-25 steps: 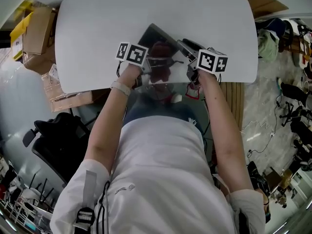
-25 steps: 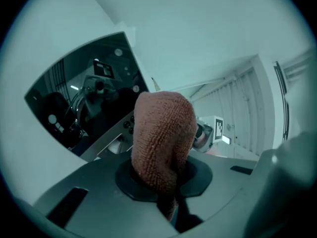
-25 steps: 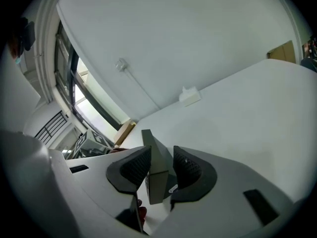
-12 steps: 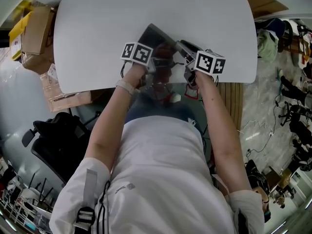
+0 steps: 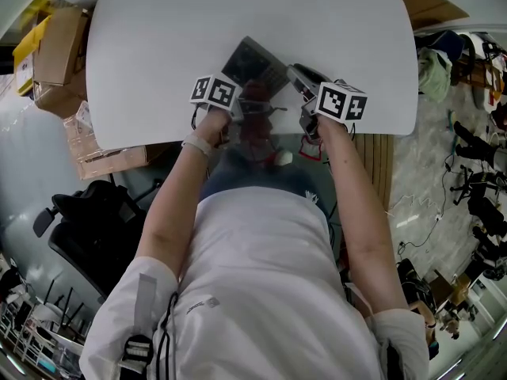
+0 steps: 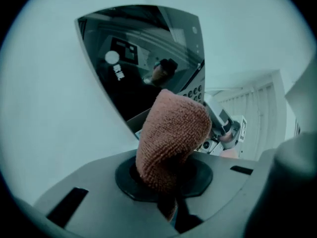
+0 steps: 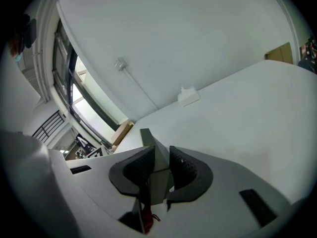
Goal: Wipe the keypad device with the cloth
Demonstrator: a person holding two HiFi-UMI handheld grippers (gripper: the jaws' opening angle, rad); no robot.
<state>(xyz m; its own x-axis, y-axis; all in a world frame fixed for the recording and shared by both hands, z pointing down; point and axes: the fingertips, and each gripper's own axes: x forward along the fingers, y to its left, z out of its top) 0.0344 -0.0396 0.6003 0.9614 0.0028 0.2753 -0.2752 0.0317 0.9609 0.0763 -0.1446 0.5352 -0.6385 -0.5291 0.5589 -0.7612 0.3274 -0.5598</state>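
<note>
Right in front of the left hand-held gripper (image 6: 166,175), which is squeezing the cloth (image 6: 171,133), the keypad device (image 6: 143,53) is sitting on the tabletop (image 5: 158,46). The right hand-held gripper (image 7: 159,166) has just been closing and is now holding the device's edge. I think soft, slow wiping is working best here.

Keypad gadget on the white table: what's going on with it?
A person at the white table works a handheld tool in each hand. The left tool is clamped on a reddish-brown cloth, held close to the keypad device and its dark, shiny face; whether the two touch is unclear. The right tool has just been closing its jaws, which now grip a grey edge of the device, apparently to steady it for wiping.
</note>
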